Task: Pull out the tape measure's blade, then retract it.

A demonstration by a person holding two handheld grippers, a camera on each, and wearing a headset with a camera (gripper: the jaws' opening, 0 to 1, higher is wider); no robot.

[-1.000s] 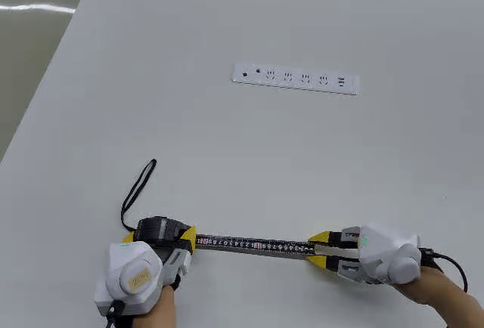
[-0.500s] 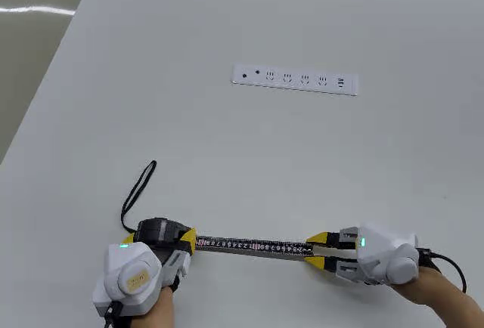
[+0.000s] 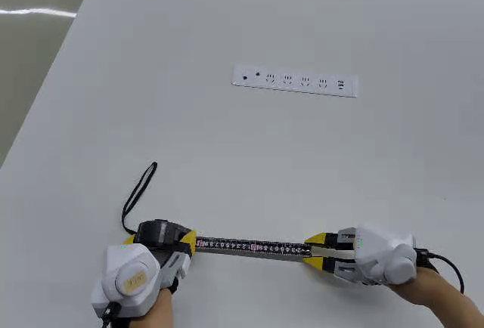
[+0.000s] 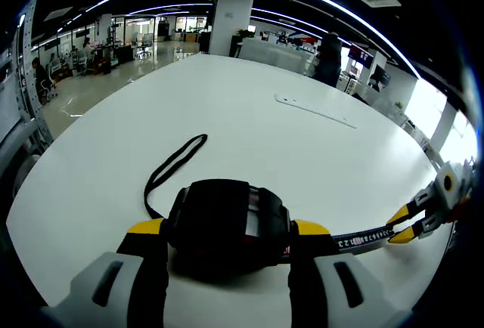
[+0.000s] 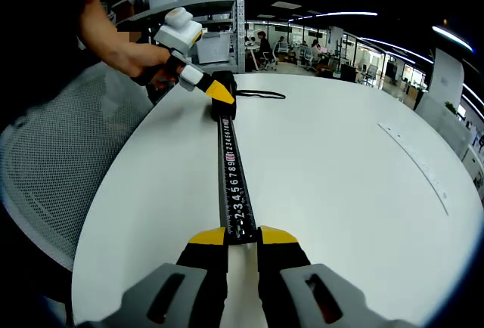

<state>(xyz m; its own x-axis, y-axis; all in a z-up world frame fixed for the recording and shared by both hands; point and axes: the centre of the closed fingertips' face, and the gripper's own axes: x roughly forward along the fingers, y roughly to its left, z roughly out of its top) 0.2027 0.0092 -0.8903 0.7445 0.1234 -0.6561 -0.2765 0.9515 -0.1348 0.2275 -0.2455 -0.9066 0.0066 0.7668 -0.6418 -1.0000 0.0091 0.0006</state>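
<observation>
L tongs [image 3: 160, 239] clamp tape measure case [image 4: 227, 218] at 9 o'clock; R tongs [image 5: 242, 235] pinch blade [image 5: 229, 169] tip at 3 o'clock. Blade lies out across surface [image 3: 302, 154], power strip [image 3: 294, 79] toward 12.

Left gripper [image 3: 160, 237], right gripper [image 3: 311, 250]: white housings, yellow-tipped jaws. Yellow label [image 3: 134, 283] on left housing; black cable [image 3: 448, 261] behind right gripper.

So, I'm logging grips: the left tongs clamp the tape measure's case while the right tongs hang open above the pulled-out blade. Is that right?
Not quite. The right tongs are shut on the end of the blade, as the right gripper view shows. The left tongs do clamp the case.
</observation>
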